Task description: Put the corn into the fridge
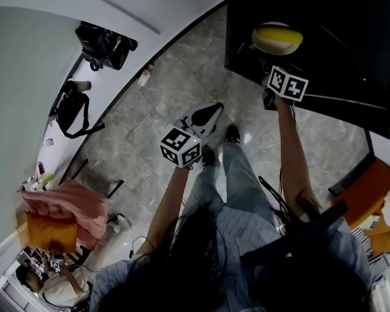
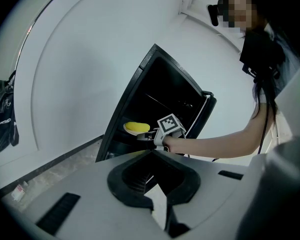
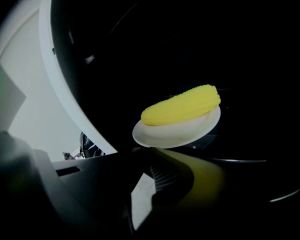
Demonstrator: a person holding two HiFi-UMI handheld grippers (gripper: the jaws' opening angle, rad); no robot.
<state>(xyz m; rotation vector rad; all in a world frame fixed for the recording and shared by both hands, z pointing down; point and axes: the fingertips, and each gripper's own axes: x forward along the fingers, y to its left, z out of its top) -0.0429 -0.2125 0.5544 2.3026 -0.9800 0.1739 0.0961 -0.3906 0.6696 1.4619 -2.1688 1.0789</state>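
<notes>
A yellow corn cob (image 3: 182, 104) lies on a small white plate (image 3: 190, 132). My right gripper (image 3: 150, 153) is shut on the plate's near rim and holds it inside the dark fridge (image 1: 351, 44). From the head view the corn (image 1: 277, 35) shows just past the right gripper (image 1: 271, 62), within the black fridge opening. The left gripper view shows the corn (image 2: 136, 127) and the right gripper (image 2: 142, 135) at the open fridge (image 2: 140, 89). My left gripper (image 1: 211, 112) hangs back over the floor, shut and empty, its jaws (image 2: 157, 184) closed together.
Grey stone floor (image 1: 175, 77) lies in front of the fridge, with a small bottle (image 1: 143, 77) by the wall. Black bags (image 1: 104, 44) hang on the white wall. A pink cloth (image 1: 65, 207) and a seated person (image 1: 45, 285) are at the lower left.
</notes>
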